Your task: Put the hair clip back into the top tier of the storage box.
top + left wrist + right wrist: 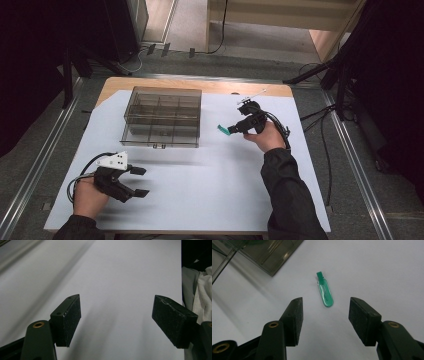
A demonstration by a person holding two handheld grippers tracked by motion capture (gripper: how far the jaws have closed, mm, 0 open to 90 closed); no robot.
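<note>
We hold the right gripper [324, 322] jaws apart above the green clip [325, 291]. It looks light, stiff and slippery; grasp its flat sides. Left gripper [116, 320] idles, jaws apart.

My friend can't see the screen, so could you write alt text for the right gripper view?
A small green translucent item lies flat on the white table sheet, just ahead of the right gripper, whose two black jaws stand open. A corner of a clear compartment box shows at upper left.
</note>
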